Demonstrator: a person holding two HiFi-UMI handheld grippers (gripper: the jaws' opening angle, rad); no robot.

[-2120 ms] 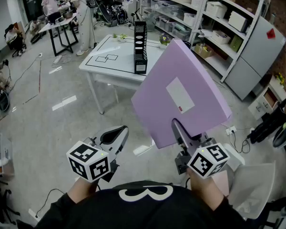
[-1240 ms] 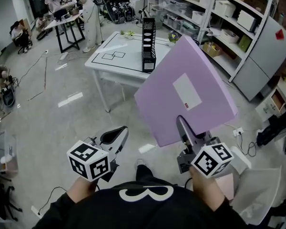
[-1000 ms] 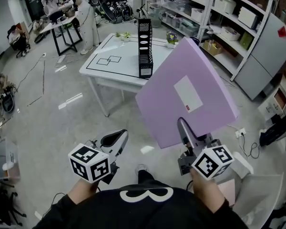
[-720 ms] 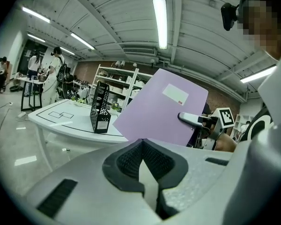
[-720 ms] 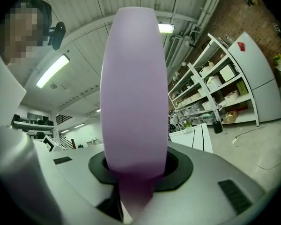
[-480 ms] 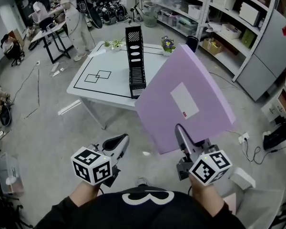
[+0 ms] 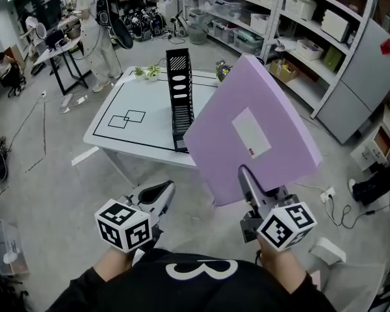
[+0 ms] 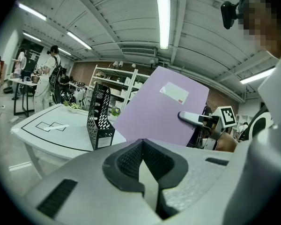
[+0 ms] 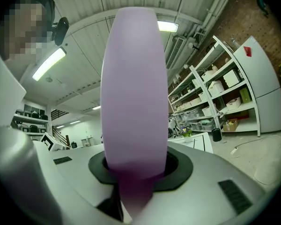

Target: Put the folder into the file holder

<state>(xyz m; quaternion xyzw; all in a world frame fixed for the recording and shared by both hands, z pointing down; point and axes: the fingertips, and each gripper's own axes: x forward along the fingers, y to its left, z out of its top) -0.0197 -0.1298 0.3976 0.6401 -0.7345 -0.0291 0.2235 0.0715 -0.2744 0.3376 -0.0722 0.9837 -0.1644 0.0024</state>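
A large lilac folder [image 7: 253, 129] with a white label stands tilted up in the air, and my right gripper [image 7: 247, 177] is shut on its lower edge. In the right gripper view the folder [image 9: 131, 102] shows edge-on, filling the gap between the jaws of the right gripper [image 9: 131, 177]. The black mesh file holder [image 7: 179, 96] stands upright on the white table [image 7: 130, 138], ahead and left of the folder. My left gripper [image 7: 157, 190] is low at the left, shut and empty. In the left gripper view I see the left gripper [image 8: 143, 161], the file holder [image 8: 99, 116] and the folder [image 8: 161, 109].
Black square outlines [image 7: 127, 117] are drawn on the table, and small plants [image 7: 146, 72] stand at its far edge. Storage shelves [image 7: 299, 18] and a grey cabinet [image 7: 357, 77] line the right. A person [image 7: 94, 18] stands by a desk at the back left. Cables [image 7: 325, 194] lie on the floor.
The table and file holder have come nearer in the head view. Both grippers keep their pose, and the folder stays held in the right one.
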